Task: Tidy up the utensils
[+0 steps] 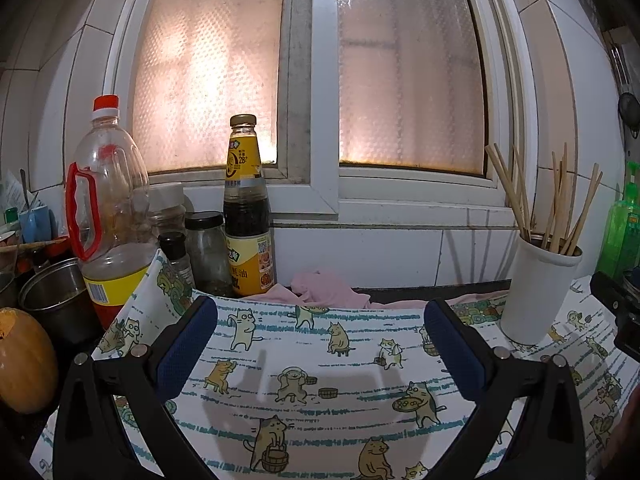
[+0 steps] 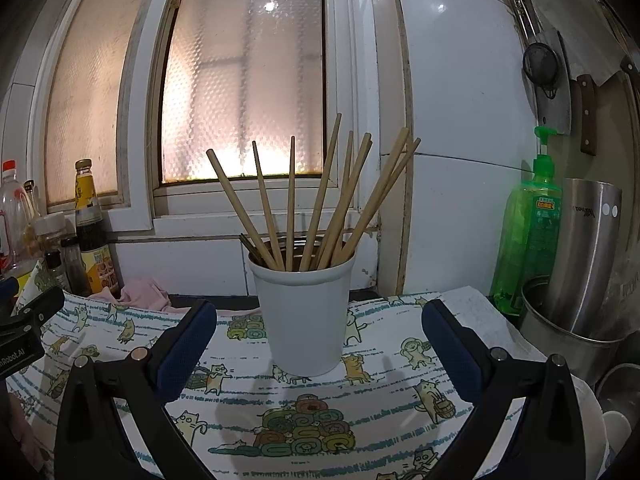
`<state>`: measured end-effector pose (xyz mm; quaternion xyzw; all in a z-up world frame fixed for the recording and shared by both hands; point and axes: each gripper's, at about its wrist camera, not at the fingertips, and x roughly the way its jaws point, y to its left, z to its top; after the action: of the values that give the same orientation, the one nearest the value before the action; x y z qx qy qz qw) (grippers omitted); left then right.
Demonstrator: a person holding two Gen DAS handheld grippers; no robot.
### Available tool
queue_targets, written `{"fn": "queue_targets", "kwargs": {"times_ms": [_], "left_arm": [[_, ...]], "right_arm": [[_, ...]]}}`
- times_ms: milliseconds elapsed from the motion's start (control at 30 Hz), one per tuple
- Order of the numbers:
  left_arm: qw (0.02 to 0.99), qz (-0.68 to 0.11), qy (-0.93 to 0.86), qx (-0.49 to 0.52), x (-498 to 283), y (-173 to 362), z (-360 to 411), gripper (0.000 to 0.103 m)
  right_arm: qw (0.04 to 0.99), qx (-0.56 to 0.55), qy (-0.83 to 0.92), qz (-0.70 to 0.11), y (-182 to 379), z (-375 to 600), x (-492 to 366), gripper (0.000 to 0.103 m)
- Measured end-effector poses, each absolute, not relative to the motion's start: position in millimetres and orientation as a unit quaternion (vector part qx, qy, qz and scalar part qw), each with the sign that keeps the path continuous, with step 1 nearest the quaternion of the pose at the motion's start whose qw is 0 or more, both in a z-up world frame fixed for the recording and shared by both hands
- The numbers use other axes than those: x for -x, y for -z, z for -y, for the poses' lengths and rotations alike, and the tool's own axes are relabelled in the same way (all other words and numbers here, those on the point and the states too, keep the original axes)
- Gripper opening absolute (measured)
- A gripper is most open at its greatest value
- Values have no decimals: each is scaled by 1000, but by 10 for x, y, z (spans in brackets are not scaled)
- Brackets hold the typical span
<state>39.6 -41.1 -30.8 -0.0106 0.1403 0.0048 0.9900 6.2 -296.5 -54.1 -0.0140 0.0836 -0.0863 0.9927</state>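
A white cup (image 2: 305,320) holding several wooden chopsticks (image 2: 320,200) stands on a cat-patterned cloth (image 2: 320,420). My right gripper (image 2: 320,344) is open and empty, its blue-padded fingers (image 2: 188,344) apart on either side of the cup's base, a little in front of it. In the left wrist view the cup (image 1: 536,288) with chopsticks (image 1: 556,200) stands at the right. My left gripper (image 1: 320,344) is open and empty above the cloth (image 1: 320,380), to the left of the cup.
Oil bottle (image 1: 108,216), sauce bottle (image 1: 248,216), jars and a metal pot (image 1: 56,300) stand at the left. A pink rag (image 1: 324,288) lies by the wall. Green soap bottle (image 2: 532,232) and steel containers (image 2: 580,272) stand at the right. Knives hang on the wall.
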Motion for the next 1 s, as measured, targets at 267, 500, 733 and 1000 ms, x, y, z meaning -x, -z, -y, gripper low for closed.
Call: {"fn": "queue_targets", "kwargs": {"times_ms": [267,500,733,1000], "left_arm": [[990,-144,-3,11,-415,312,406,103],[990,-142,0,11,-401,312,413,103],[990,-142,0,11,-404,313,407,103],[990,-142,-2,12,-404,315,399,103]], "right_arm": [[992,9,91,-84,547,2981,-51,103],[992,12,89,-85,548,2983,-43,103],[992,6,88,-85,546,2994,-41,103],[992,4,89,-85,545,3007,-38,103]]}}
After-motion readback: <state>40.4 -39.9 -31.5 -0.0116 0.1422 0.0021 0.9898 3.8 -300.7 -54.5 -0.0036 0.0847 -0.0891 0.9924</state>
